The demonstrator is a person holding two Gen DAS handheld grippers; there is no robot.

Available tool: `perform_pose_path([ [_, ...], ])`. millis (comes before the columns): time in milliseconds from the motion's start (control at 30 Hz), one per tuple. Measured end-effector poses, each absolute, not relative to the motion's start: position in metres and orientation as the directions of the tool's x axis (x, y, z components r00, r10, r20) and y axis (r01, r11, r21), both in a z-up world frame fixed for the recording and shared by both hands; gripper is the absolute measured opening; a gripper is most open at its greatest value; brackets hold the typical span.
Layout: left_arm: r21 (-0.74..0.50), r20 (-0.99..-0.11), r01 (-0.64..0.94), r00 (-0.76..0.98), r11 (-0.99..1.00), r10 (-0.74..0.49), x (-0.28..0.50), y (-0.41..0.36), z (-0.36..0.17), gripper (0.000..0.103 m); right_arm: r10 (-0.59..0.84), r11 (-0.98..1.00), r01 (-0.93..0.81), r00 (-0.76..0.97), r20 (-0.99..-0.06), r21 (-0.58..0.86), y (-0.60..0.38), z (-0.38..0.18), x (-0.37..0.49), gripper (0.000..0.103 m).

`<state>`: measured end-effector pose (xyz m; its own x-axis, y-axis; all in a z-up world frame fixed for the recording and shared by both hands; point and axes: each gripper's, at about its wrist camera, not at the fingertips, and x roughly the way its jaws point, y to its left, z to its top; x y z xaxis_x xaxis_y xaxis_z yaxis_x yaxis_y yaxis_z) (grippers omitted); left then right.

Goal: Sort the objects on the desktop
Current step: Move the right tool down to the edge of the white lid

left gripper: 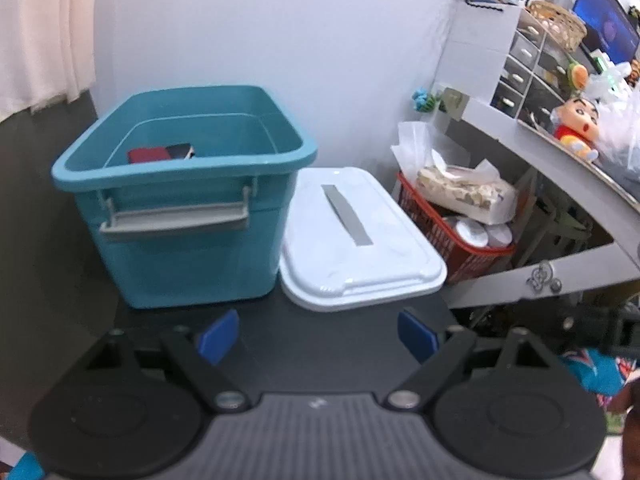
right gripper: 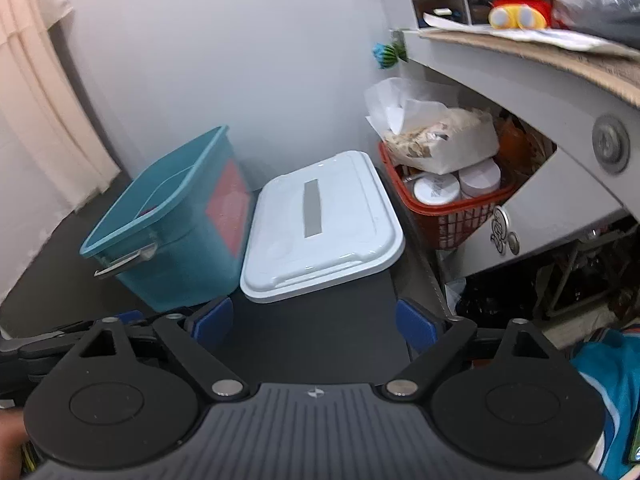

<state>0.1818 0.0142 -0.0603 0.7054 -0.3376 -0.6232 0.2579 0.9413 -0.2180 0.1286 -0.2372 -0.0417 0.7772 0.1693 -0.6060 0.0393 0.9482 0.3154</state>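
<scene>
We take the teal bin (left gripper: 188,200) as the landmark. It stands open on the dark worktop (left gripper: 328,344) against the wall, with a red item (left gripper: 150,155) and a dark item (left gripper: 182,151) lying side by side on its floor. The white lid (left gripper: 360,240) lies flat just beside the bin, on its right in the left wrist view, apparently touching the bin's lower wall. Beyond the lid, further from the bin, stands a red basket (left gripper: 448,236) of packets and jars. Both the left claw (left gripper: 318,338) and the right claw (right gripper: 312,322) have their blue pads spread wide apart with nothing between them; neither touches the bin or lid. We judge that the sorting is nearly done and that fitting the lid is the likely step in hand. To do it well, we would take the lid by its two long edges, one claw per side, lift it level, and lower it squarely so the rim seats all round. The lid's long axis runs from the near worktop edge toward the wall, slanting slightly away from the bin; its grey strip (left gripper: 346,214) follows that axis. The bin's long axis appears to run the same way, with its grey handle (left gripper: 176,216) on the near short end.
</scene>
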Motion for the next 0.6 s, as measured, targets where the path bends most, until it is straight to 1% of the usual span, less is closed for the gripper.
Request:
perform_pose_path([
  [133, -0.214, -0.614, 0.277, 0.707, 0.937, -0.350, 0.192, 0.006, -0.060, 0.089, 0.152, 0.938, 0.083, 0.773, -0.616, 0.335, -0.239, -0.053, 0.134, 0.094],
  [267, -0.222, -0.614, 0.292, 0.699, 0.930, -0.367, 0.202, 0.002, -0.067, 0.089, 0.150, 0.907, 0.144, 0.767, -0.624, 0.395, -0.244, -0.065, 0.139, 0.094],
  [467, -0.223, -0.630, 0.322, 0.673, 0.920, -0.388, 0.223, -0.004, -0.079, 0.089, 0.130, 0.876, 0.191, 0.792, -0.597, 0.444, -0.250, -0.075, 0.146, 0.094],
  [600, -0.227, -0.621, 0.349, 0.667, 0.909, -0.411, 0.227, -0.006, -0.085, 0.089, 0.111, 0.865, 0.212, 0.803, -0.586, 0.454, -0.252, -0.080, 0.157, 0.094],
])
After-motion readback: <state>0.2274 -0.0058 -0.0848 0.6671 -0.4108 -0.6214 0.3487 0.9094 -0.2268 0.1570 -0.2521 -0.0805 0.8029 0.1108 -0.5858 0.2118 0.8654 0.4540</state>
